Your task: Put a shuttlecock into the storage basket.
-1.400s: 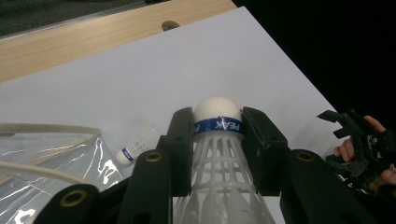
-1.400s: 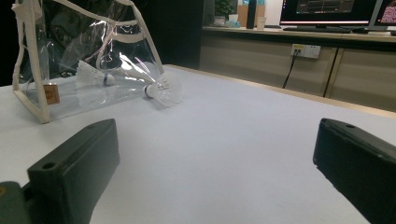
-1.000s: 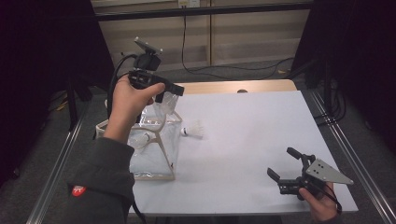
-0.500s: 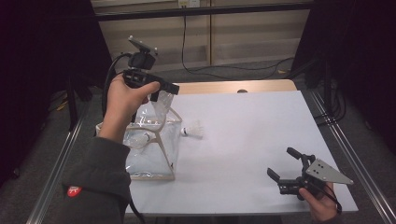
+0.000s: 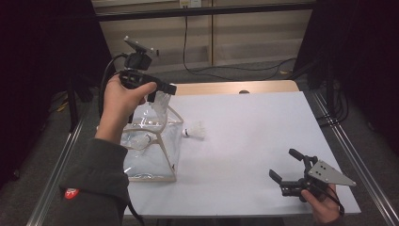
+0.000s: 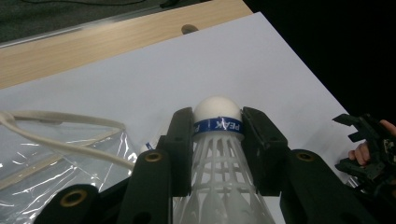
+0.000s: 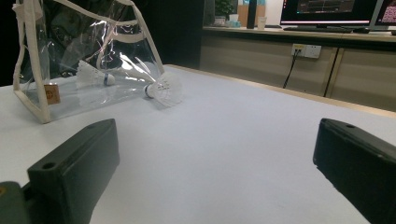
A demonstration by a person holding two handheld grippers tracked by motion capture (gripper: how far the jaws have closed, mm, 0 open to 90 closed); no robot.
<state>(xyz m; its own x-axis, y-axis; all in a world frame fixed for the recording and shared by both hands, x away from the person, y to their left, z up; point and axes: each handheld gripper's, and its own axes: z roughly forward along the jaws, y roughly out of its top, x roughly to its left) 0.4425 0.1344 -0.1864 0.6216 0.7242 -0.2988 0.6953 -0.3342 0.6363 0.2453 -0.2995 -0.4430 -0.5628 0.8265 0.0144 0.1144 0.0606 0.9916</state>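
My left gripper [image 5: 160, 94] is raised over the mouth of a clear plastic bag [image 5: 150, 150] with cream trim, at the table's left. It is shut on a white shuttlecock [image 6: 217, 105] with a blue band, cork pointing forward between the jaws. A second shuttlecock [image 5: 144, 137] lies inside the bag [image 7: 56, 56]. A third shuttlecock [image 5: 195, 132] lies on the white tabletop just right of the bag, and shows beside the bag as a shuttlecock [image 7: 163, 88] in the right gripper view. My right gripper [image 5: 282, 162] rests low at the table's front right, open and holding nothing.
The white sheet [image 5: 254, 141] covers the table, with a bare wooden strip [image 5: 226, 87] along the far edge. Metal rails [image 5: 348, 155] run down both sides. Cables lie on the floor beyond the table.
The left hand has drifted slightly to the left above the bag, still gripping the shuttlecock. The right gripper has stayed where it was.
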